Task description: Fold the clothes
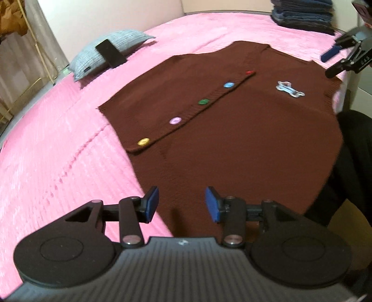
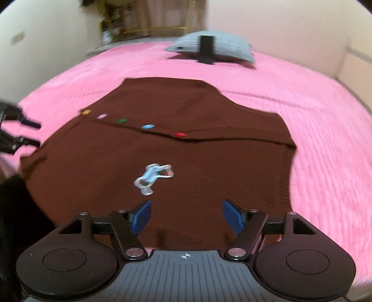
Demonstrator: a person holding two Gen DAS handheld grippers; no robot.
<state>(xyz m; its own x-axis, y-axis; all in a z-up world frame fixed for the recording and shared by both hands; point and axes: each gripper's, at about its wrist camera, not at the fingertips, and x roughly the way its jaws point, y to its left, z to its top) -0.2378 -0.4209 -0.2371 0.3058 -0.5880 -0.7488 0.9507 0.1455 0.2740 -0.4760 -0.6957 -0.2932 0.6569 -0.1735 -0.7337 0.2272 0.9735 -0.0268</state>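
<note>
On ribbed pink bedspread point(image 1: 58, 151): flat brown knit vest point(image 1: 232, 139); left gripper point(image 1: 182, 204), right gripper point(image 2: 186, 217) wide, empty.

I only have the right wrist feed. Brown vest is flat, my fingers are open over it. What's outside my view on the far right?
Observer: A stack of folded dark clothes sits at the far corner of the pink bed, visible only in the left wrist view.
Operator: Left gripper is a blur here. Open?
Observer: Yes, the left gripper is open, nothing between its fingers, over the brown vest at the hem end.
Operator: Hem near the bed edge?
Observer: The vest's near side runs to the bed edge beside the person's dark clothing.
</note>
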